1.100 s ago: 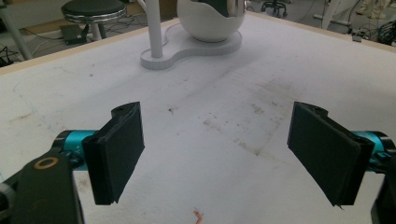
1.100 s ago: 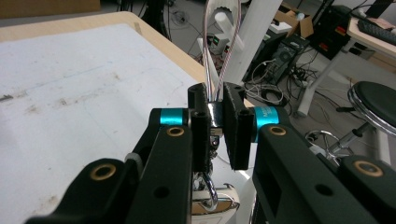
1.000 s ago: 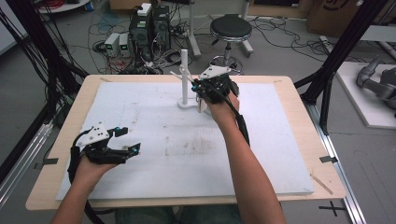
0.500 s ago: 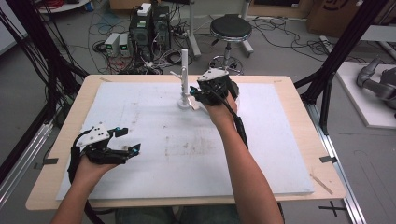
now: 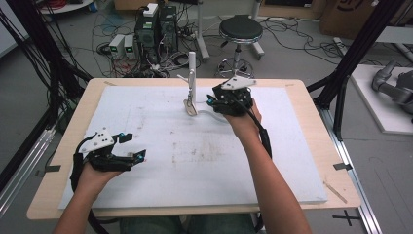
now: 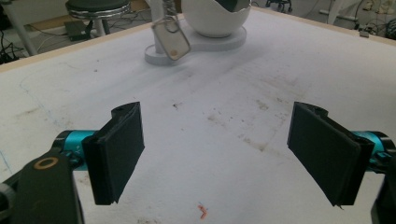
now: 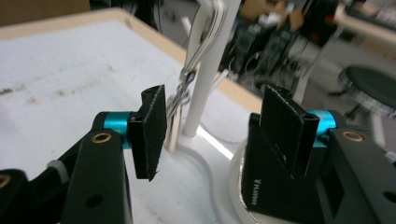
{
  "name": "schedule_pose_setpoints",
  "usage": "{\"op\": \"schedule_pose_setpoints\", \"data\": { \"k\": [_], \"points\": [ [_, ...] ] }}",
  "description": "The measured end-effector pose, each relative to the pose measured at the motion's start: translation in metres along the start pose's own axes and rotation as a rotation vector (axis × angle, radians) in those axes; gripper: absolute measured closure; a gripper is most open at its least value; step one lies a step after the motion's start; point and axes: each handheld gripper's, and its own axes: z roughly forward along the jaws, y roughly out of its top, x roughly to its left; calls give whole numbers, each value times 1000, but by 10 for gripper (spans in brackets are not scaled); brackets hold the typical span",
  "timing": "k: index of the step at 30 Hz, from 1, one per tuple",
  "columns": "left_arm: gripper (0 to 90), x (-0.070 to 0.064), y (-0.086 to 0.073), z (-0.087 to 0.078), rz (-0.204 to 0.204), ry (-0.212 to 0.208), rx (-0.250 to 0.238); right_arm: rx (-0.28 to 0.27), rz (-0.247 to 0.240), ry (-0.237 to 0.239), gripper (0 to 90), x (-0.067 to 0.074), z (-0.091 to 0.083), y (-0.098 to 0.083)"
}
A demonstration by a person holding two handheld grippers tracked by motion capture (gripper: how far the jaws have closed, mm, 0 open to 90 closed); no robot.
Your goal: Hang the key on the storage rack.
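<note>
High view: right tongs (image 5: 210, 103) just opened beside keyring (image 5: 190, 105) on white stand (image 5: 192, 73), centre frame; left tongs (image 5: 131, 146) released.

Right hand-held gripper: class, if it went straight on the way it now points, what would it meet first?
Most likely the white stand's upright post, with the hanging key tag just beside the left pad. The right hand-held gripper has just been opening, its pads pressing on nothing. Depth is hard to judge.

Metal key tag (image 5: 190, 106) hangs (tilted) from white stand (image 5: 192, 73).
</note>
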Motion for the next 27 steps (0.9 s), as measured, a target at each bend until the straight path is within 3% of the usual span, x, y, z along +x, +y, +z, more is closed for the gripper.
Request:
{"op": "schedule_pose_setpoints", "data": {
  "k": [3, 4, 8, 9, 15, 22, 27],
  "points": [
    [185, 0, 0, -1, -2, 0, -7, -2, 5, 7, 403, -3, -11, -8],
    [185, -1, 1, 0, -1, 0, -10, -23, 12, 7, 401, -5, -22, -17],
    [185, -1, 1, 1, 3, 2, -7, -37, 34, 8, 392, -10, -37, -33],
    [185, -1, 1, 2, 3, 3, -6, -33, 42, 8, 392, -13, -45, -43],
    [185, -1, 2, 4, -1, 13, -16, -34, 49, -2, 353, -18, -64, -67],
    [185, 2, 2, 3, -11, 25, -33, -57, 104, -17, 308, -23, -83, -93],
    [185, 2, 2, 5, -10, 28, -35, -62, 138, -17, 276, -20, -89, -113]
  ]
}}
